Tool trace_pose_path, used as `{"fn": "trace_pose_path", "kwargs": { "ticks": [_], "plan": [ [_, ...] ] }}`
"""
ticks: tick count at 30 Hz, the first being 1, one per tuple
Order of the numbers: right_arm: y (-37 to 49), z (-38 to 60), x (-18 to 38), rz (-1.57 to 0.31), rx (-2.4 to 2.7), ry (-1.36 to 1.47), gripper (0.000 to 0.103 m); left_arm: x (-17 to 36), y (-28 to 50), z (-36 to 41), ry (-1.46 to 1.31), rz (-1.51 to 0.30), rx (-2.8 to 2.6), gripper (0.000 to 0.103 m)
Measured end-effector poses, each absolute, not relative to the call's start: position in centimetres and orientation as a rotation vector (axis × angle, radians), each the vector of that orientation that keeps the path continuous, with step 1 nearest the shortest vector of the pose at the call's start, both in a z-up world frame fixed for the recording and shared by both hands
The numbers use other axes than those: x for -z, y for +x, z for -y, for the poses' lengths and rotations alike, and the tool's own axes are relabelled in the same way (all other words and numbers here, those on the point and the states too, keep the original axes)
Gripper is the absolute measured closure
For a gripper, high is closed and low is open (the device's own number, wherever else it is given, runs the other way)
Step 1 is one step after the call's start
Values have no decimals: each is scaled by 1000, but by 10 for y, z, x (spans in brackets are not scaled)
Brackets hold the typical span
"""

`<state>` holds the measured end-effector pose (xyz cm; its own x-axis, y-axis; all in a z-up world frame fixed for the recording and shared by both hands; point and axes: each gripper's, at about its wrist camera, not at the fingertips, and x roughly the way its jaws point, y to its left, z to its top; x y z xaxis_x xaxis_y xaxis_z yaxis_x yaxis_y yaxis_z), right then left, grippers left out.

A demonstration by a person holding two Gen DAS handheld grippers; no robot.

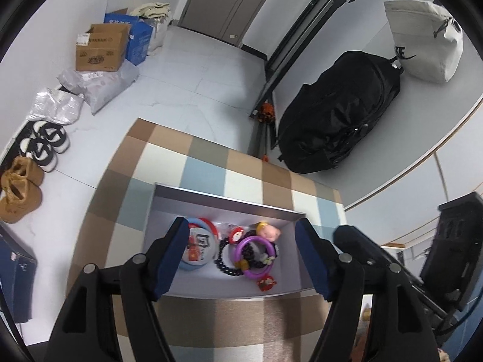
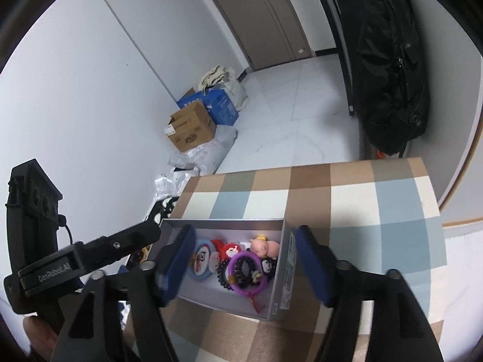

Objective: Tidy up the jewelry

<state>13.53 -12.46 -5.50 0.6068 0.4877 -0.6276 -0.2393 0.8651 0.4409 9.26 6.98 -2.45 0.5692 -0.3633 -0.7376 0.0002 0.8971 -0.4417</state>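
An open grey box (image 1: pixel 229 199) (image 2: pixel 223 222) sits on a checkered tablecloth (image 1: pixel 211 157). Inside lie a purple ring bracelet (image 1: pixel 256 274) (image 2: pixel 244 290), a dark bead bracelet (image 1: pixel 222 264) (image 2: pixel 222 275), a round blue tin (image 1: pixel 196 252) (image 2: pixel 200 261), a pink pig figure (image 1: pixel 270 233) (image 2: pixel 266 247) and a small red charm (image 1: pixel 265 283). My left gripper (image 1: pixel 241 259) hovers open over the box's near side, nothing between its pads. My right gripper (image 2: pixel 244 267) stands open above the same box, its fingers straddling the contents without touching them.
A black backpack (image 1: pixel 338 111) and a white bag (image 1: pixel 422 39) rest on a surface to the right. On the floor at left are cardboard boxes (image 1: pixel 102 48), plastic parcels (image 1: pixel 99 87) and shoes (image 1: pixel 45 144). The table's far edge runs just beyond the box.
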Motion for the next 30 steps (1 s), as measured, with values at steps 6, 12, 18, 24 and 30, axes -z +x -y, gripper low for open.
{"fn": "trace_pose_path", "kwargs": {
  "ticks": [6, 12, 18, 24, 30],
  "plan": [
    [127, 123, 51, -793, -433, 303, 8, 21, 86, -70, -368, -926, 183, 34],
    [119, 124, 48, -770, -431, 291, 3, 14, 78, -68, -320, -878, 157, 24],
    [105, 120, 40, -722, -432, 233, 0, 11, 69, -67, -262, -849, 118, 23],
    [93, 120, 38, -697, -423, 204, 0, 11, 59, -68, -233, -833, 85, 23],
    [82, 123, 36, -683, -407, 188, 0, 9, 51, -71, -228, -818, 64, 23]
  ]
}}
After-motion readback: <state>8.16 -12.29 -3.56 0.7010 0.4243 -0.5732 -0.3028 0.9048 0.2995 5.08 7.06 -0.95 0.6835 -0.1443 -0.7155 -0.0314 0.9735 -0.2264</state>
